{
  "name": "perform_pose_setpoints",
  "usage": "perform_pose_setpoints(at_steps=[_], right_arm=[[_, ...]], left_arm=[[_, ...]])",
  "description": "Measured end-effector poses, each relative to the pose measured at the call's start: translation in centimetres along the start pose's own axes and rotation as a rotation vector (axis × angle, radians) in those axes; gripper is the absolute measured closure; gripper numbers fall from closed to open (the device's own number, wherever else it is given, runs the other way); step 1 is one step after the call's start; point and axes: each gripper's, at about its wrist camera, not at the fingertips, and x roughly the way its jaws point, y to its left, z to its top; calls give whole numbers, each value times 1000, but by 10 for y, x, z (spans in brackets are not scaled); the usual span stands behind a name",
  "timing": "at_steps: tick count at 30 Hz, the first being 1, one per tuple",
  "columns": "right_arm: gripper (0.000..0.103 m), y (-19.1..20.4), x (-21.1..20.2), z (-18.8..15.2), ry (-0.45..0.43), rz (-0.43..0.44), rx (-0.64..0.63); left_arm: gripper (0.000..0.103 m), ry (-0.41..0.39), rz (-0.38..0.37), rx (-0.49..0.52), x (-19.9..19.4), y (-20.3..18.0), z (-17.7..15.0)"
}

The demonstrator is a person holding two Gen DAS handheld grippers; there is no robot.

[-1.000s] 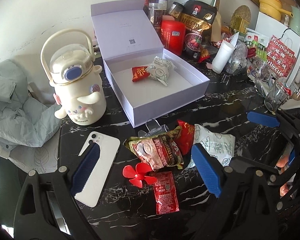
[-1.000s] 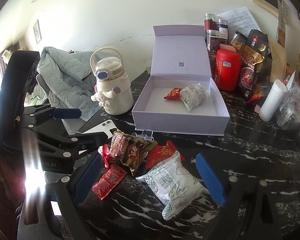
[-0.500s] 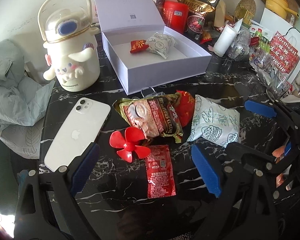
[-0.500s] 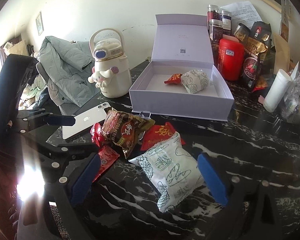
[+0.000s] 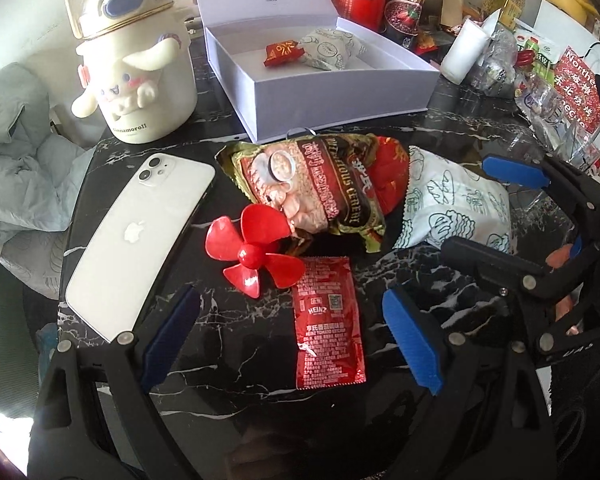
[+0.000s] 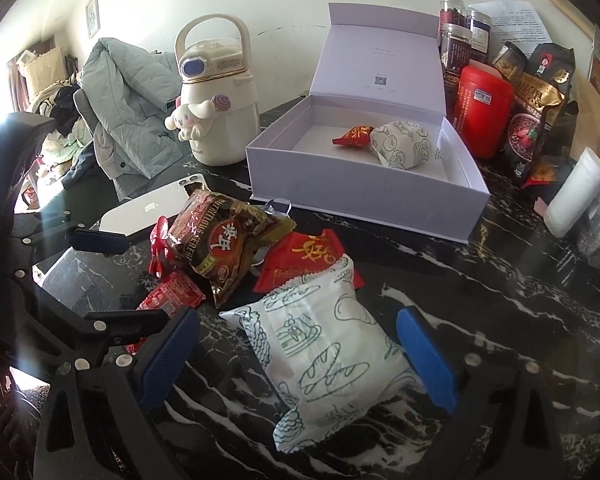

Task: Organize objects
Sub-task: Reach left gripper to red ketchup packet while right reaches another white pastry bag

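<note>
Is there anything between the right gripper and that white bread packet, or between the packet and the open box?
Nothing visible blocks the right gripper: its open jaws already straddle the white bread packet. Toward the white box, a red snack packet lies partly under the packet's far end; the box's lid stands open.

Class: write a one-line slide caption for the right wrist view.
Open jaws straddle a white printed snack packet before an open white box.

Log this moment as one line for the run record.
left gripper: open over red ketchup sachet | right gripper: open, just widened, around white printed snack pack | lavender gift box: open, two snacks inside
</note>
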Motion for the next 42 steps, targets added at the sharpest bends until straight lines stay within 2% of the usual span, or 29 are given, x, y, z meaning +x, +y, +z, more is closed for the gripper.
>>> perform_pose_setpoints(at_steps=[5, 9, 12, 14, 16, 21, 25, 31, 34, 38, 42], right_arm=[[3, -1, 5, -5, 34, 10, -2], [7, 2, 7, -12, 56, 11, -10], [20, 2, 11, -16, 81, -10, 9], [34, -1, 17, -19, 120, -18, 43], [36, -1, 14, -21, 105, -19, 54], [37, 6, 7, -26, 109, -17, 50], [37, 11, 4, -31, 103, -17, 56], [37, 20, -1, -36, 96, 3, 58], [37, 22, -3, -38, 99, 5, 67], [37, 25, -5, -41, 96, 10, 72], [37, 28, -8, -44, 99, 12, 73]], left_arm=[[10, 50, -36, -12, 11, 1, -3], [11, 46, -22, 23, 12, -4, -7], [11, 44, -11, 54, 13, -8, -8], [12, 37, -17, 58, 12, -8, -9], [16, 28, -14, 72, 10, -9, -11], [35, 6, -13, 100, 7, -10, -13], [43, -6, -24, 122, 5, -11, -13], [68, -20, -53, 160, 0, -14, -16], [70, -12, -69, 171, -2, -15, -18], [71, -2, -148, 215, -7, -19, -25], [71, -4, -159, 242, -12, -23, -34]])
